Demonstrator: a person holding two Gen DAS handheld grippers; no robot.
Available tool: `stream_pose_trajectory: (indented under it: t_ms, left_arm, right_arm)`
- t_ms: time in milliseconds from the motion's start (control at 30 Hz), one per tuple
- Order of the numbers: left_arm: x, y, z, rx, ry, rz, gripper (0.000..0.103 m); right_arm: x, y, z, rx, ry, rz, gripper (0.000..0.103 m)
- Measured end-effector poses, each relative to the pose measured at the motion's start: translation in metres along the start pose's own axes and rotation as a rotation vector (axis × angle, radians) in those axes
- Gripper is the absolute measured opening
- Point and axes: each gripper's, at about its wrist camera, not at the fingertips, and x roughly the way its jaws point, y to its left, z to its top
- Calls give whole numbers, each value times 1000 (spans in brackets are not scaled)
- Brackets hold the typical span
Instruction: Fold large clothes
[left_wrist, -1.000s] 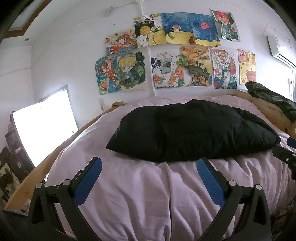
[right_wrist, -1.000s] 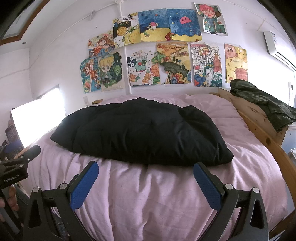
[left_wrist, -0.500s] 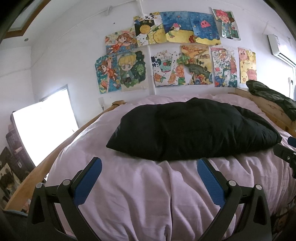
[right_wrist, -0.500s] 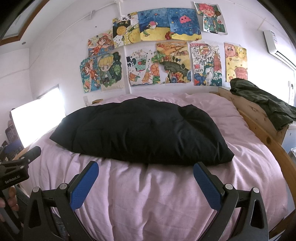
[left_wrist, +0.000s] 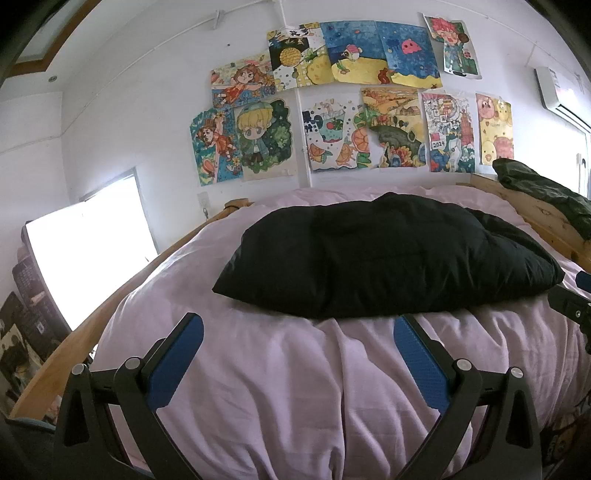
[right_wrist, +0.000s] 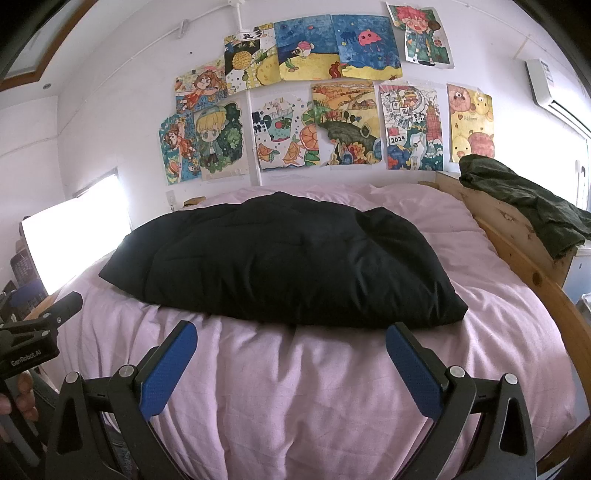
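Both your grippers are held low at the near edge of the bed, fingers spread wide with nothing between them: the left gripper (left_wrist: 297, 345) and the right gripper (right_wrist: 291, 350) each frame pink cover and nothing else. Just beyond the fingertips lies the black padded garment (right_wrist: 280, 262), a compact, puffy slab square to you, clear of both tools. That tidy shape would fit a fold already made, or a bulky piece laid out and waiting; you can't tell which from here. It sits on a soft, creased pink duvet (left_wrist: 295, 387), which will give under pressure. Beyond your right fingers a dark green garment (right_wrist: 532, 206) drapes over the wooden bed frame (right_wrist: 517, 240); drawings (left_wrist: 351, 103) cover the wall ahead.
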Motion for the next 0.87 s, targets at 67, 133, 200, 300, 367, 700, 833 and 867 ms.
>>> stream_pose_trajectory:
  t_ms: [67, 133, 200, 300, 367, 700, 833, 867]
  left_arm:
    - [-1, -1, 0, -1, 0, 1, 101]
    - [0, 0, 0, -2, 0, 1, 101]
    - [0, 0, 0, -1, 1, -1, 101]
    - [0, 0, 0, -1, 1, 0, 101]
    - [0, 0, 1, 0, 0, -1, 101]
    - [2, 4, -1, -5, -1, -2, 101]
    - [2, 4, -2, -1, 1, -1, 101]
    - [2, 4, -2, -3, 1, -1, 101]
  right_arm:
    - [0, 0, 0, 0, 0, 0, 103]
    - [0, 0, 0, 0, 0, 0, 103]
    - [0, 1, 0, 1, 0, 0, 103]
    - [0, 1, 0, 2, 1, -1, 103]
    - [0, 0, 1, 2, 1, 0, 103]
    - [0, 2, 1, 3, 1, -2, 103]
    - [0, 2, 1, 3, 2, -1, 103]
    - [0, 2, 2, 3, 2, -2, 103]
